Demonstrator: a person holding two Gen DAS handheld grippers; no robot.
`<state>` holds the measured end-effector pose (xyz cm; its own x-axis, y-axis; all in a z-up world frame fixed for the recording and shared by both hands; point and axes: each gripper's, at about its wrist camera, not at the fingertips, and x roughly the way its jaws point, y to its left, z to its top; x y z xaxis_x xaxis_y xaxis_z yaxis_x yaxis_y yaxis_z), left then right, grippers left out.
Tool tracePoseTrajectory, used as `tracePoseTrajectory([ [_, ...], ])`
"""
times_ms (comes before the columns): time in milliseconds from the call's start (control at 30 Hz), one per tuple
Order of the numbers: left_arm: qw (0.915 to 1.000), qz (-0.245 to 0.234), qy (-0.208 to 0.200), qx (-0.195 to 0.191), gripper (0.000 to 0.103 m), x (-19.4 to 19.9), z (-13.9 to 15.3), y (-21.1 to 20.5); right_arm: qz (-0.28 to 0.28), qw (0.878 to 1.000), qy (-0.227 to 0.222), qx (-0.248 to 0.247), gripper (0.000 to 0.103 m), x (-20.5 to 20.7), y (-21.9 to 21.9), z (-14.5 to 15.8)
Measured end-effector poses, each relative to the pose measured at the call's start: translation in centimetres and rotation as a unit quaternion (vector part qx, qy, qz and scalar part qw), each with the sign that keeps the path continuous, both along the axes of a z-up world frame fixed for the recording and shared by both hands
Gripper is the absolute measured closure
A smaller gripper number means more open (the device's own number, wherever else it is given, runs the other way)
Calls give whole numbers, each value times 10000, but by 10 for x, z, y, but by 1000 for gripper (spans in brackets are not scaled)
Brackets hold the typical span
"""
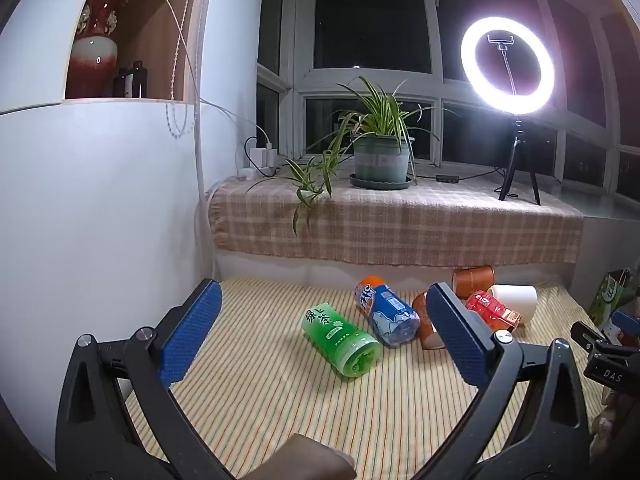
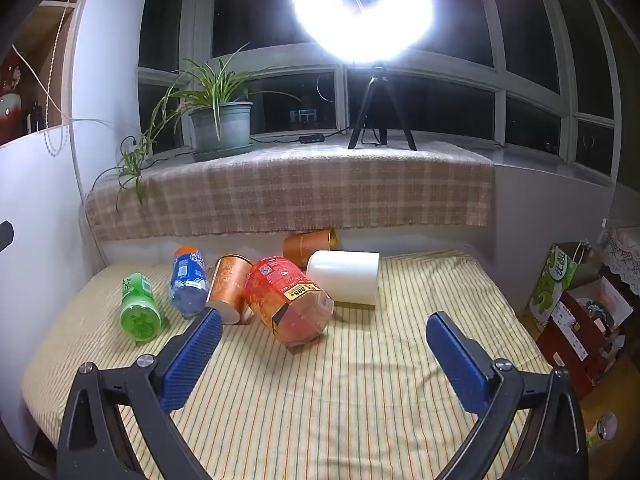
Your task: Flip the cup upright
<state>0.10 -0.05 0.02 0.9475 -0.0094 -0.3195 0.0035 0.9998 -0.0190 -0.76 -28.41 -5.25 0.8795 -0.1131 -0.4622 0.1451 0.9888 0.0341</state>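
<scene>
Six cups lie on their sides on the striped bed mat, the red printed cup nearest the right claw and the green cup nearest the left claw. Both claws gape wide, empty. These look like light, thin-walled, slick plastic: grip mid-body across the sides, gently, lest it crush or roll.

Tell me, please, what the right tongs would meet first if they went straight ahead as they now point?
Probably the red cup lying on its side: it sits nearest between the open right tongs, slightly left of centre. The white cup lies just behind it. Depth is uncertain in the fisheye view.
</scene>
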Motion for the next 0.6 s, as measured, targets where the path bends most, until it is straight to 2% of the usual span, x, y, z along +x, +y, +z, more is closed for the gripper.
tracePoseTrajectory([
  [600, 9999, 29, -123, 14, 0, -6, 11, 0, -21, 10000, -57, -40, 0, 0, -5, 6],
])
